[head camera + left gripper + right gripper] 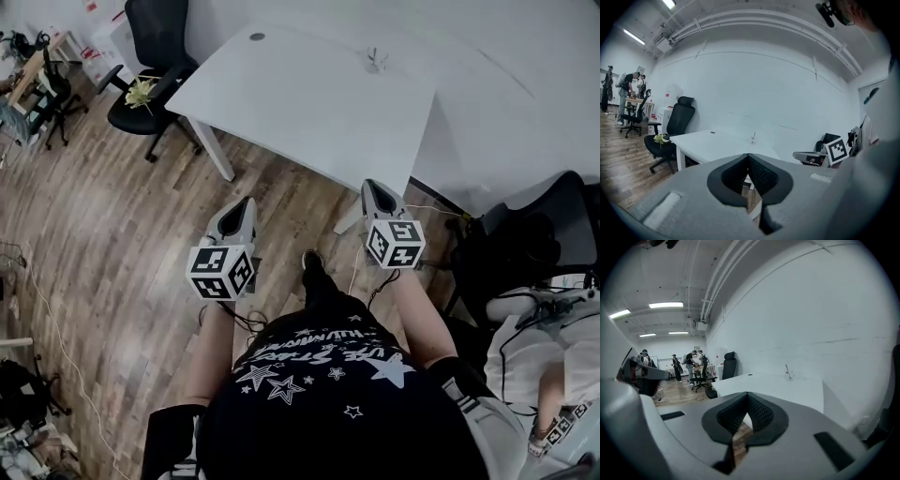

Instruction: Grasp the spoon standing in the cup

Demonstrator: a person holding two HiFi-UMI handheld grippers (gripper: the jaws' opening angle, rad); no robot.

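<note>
A clear cup with a spoon (375, 60) standing in it sits near the far edge of the white table (300, 103). The left gripper view shows the spoon (753, 138) small and far off, and it leans above the tabletop as the spoon (788, 371) in the right gripper view. My left gripper (246, 202) and right gripper (372, 186) hang over the wood floor in front of the body, well short of the table. Both point toward it. The left gripper (748, 155) and the right gripper (747, 393) are shut with nothing between the jaws.
A black office chair (155, 56) stands at the table's left end with a green plant (141, 91) on its seat. Another dark chair (539, 234) and a seated person's legs (548, 356) are at the right. People stand at a distant desk (691, 363).
</note>
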